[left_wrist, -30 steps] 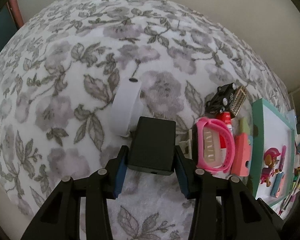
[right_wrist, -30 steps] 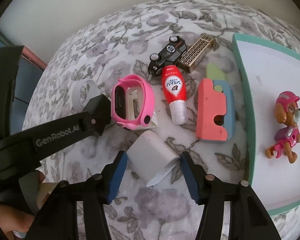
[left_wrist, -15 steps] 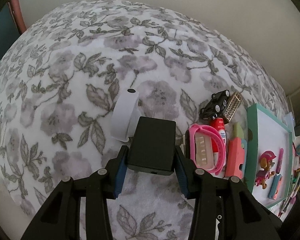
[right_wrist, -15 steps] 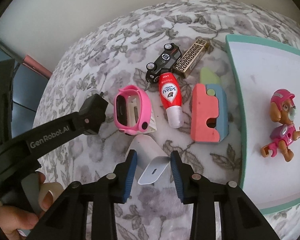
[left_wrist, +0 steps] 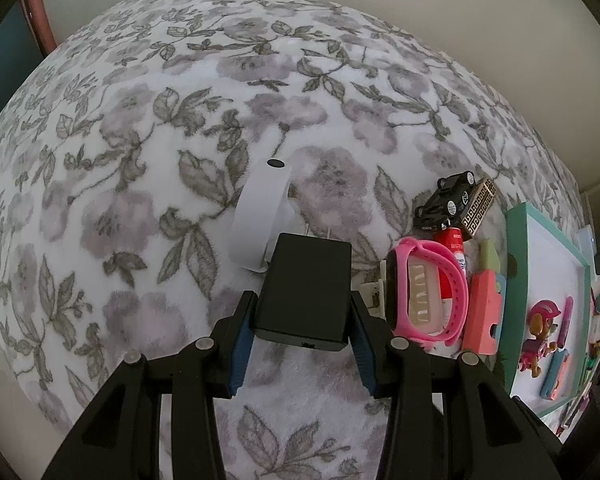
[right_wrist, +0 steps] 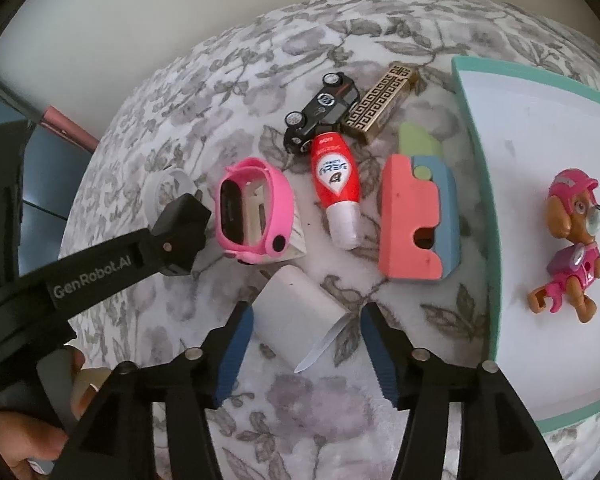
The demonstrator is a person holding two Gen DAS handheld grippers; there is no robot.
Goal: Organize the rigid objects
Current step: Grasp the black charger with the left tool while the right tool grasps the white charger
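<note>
My left gripper (left_wrist: 302, 316) is shut on a black plug adapter (left_wrist: 305, 292) held just above the floral cloth, left of the pink watch (left_wrist: 426, 292). It also shows in the right wrist view (right_wrist: 182, 216). My right gripper (right_wrist: 306, 344) is open around a white charger block (right_wrist: 296, 316) that lies on the cloth between the jaws. Beyond it lie the pink watch (right_wrist: 256, 208), a red bottle (right_wrist: 336, 172), a black toy car (right_wrist: 320, 110), a patterned gold bar (right_wrist: 380, 104) and a pink and blue block (right_wrist: 416, 216).
A teal-rimmed white tray (right_wrist: 478, 184) at the right holds a pink puppy figure (right_wrist: 572, 240). A white band (left_wrist: 260, 216) lies ahead of the left gripper. A wall runs behind the table. A hand (right_wrist: 16, 436) holds the left tool.
My right gripper closed on the white charger half a second ago and has now opened again, with the charger resting on the cloth. The left gripper stays shut on the black adapter and has shifted slightly.
</note>
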